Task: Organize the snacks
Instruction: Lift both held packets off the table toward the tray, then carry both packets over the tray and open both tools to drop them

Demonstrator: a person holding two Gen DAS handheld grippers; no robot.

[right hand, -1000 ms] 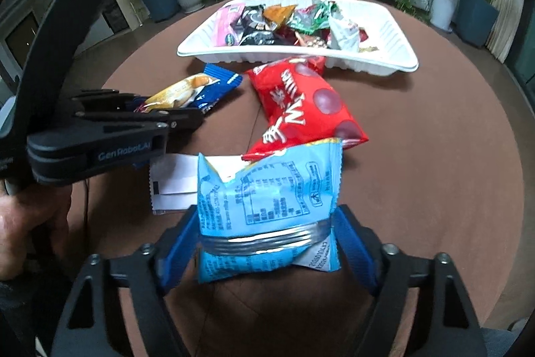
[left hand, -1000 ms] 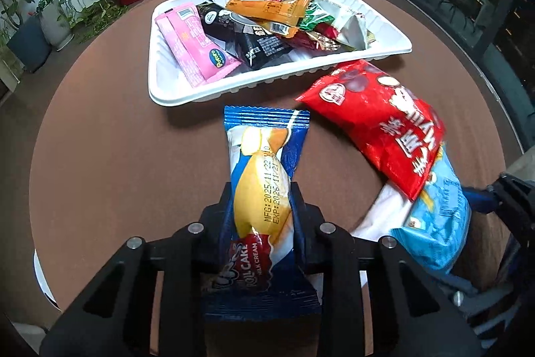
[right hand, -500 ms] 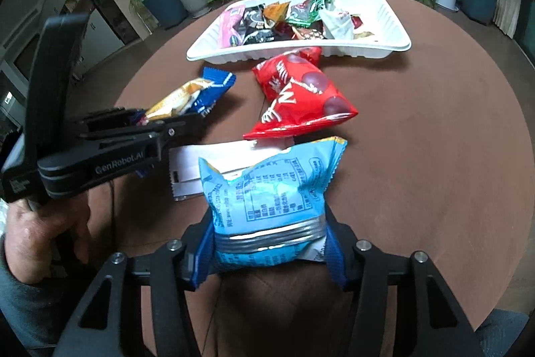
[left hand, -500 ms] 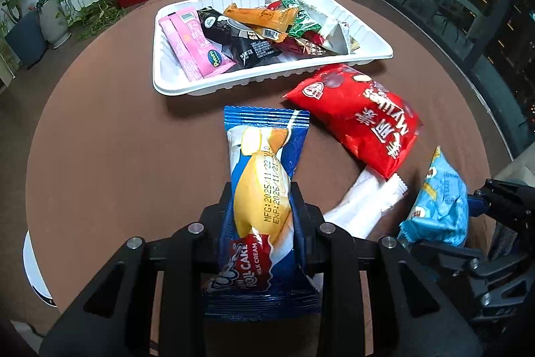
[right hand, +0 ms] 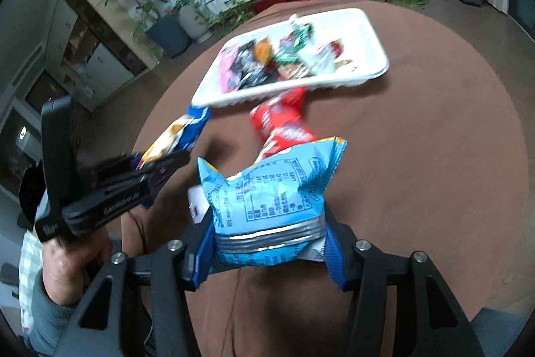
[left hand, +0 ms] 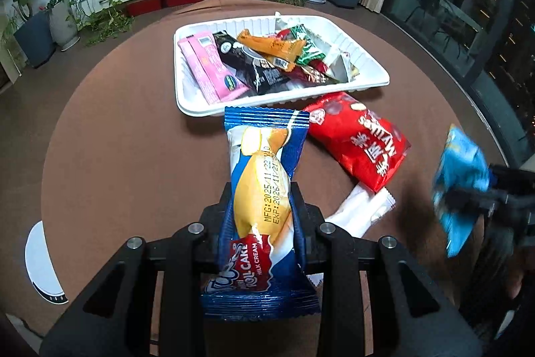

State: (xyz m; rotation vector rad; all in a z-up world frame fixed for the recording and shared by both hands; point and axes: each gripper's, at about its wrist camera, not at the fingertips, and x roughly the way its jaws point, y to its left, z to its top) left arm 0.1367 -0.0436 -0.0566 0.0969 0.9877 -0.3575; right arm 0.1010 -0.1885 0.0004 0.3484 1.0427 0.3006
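White tray [left hand: 200, 109] at the far side already held several snacks. My left gripper [left hand: 264, 223] pinched the roll cake [left hand: 260, 189], my right gripper [right hand: 267, 243] the blue bag [right hand: 267, 189]. Red bag [left hand: 361, 139] and white packet [left hand: 357, 209] were left on the table.

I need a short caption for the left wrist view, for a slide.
Left gripper holds a roll cake packet before the white tray of snacks.

The red bag [left hand: 359, 139] lies against the white tray [left hand: 367, 82]'s near rim; bare brown table [left hand: 117, 156] stretches leftward.

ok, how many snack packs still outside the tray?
4: roll cake in left gripper, blue bag in right gripper, red bag and white pack on table.
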